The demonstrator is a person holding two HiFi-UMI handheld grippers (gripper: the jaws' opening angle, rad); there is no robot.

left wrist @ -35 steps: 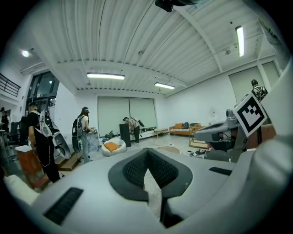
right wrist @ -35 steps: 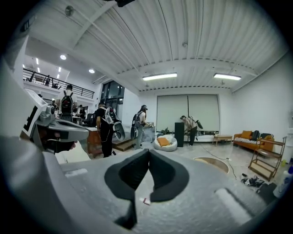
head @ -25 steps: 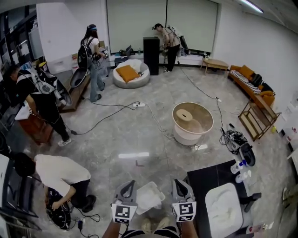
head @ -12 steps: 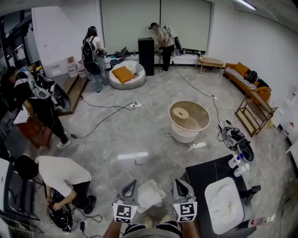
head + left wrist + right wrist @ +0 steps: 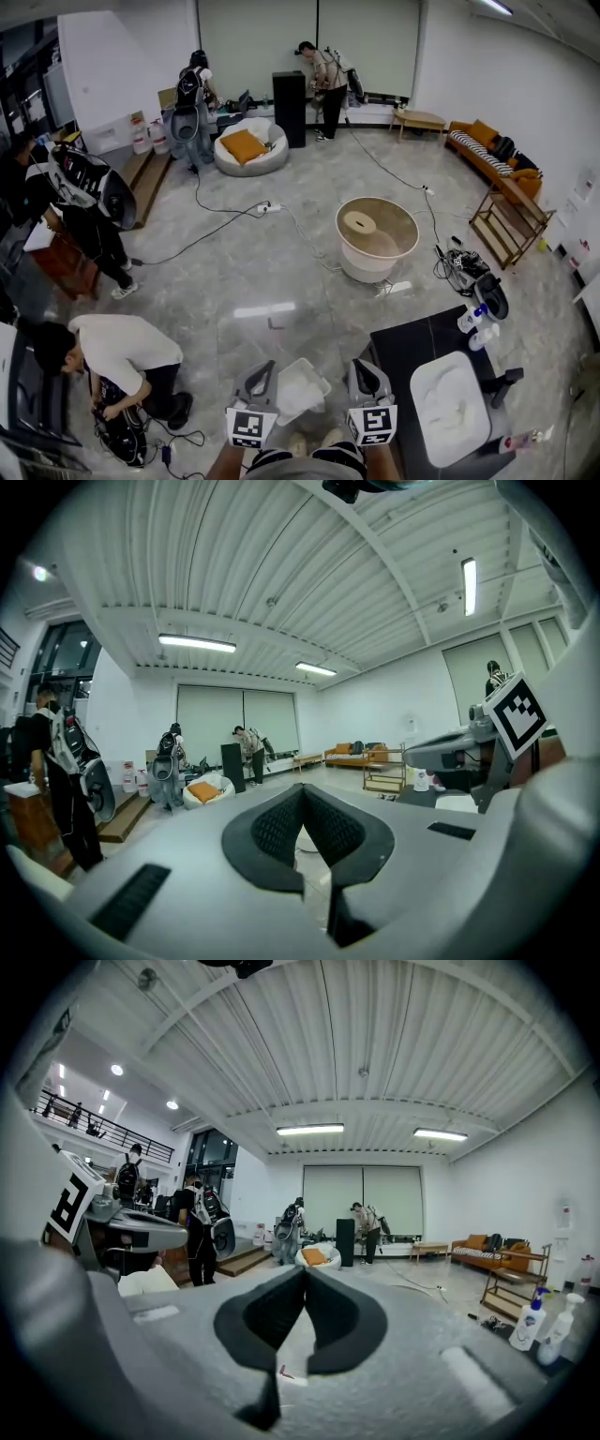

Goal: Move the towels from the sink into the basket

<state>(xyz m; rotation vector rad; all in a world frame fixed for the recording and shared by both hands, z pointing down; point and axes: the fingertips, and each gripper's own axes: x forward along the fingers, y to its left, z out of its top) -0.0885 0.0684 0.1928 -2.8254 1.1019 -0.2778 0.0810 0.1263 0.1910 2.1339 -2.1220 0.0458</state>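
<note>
In the head view both grippers are held low at the bottom edge, pointing forward. My left gripper (image 5: pixel 255 379) and right gripper (image 5: pixel 367 375) are both shut, with nothing between their jaws. In the left gripper view the left gripper (image 5: pixel 303 790) shows its pads meeting, and in the right gripper view the right gripper (image 5: pixel 306 1273) does the same. A white basket (image 5: pixel 302 386) stands on the floor between and just ahead of them. At the right, a white sink (image 5: pixel 450 409) sits in a black counter (image 5: pixel 411 345), with pale towels (image 5: pixel 456 422) lying inside.
A round beige tub (image 5: pixel 377 234) stands mid-floor with cables (image 5: pixel 234 225) running across the tiles. A person (image 5: pixel 117 352) crouches at the left. Spray bottles (image 5: pixel 476 328) stand on the counter's far corner. Other people, a wooden rack (image 5: pixel 506 225) and a sofa line the room's edges.
The head view has shifted a little, so the sink and counter sit slightly more to the left. People at the back have moved. Both grippers stay shut in the same place.
</note>
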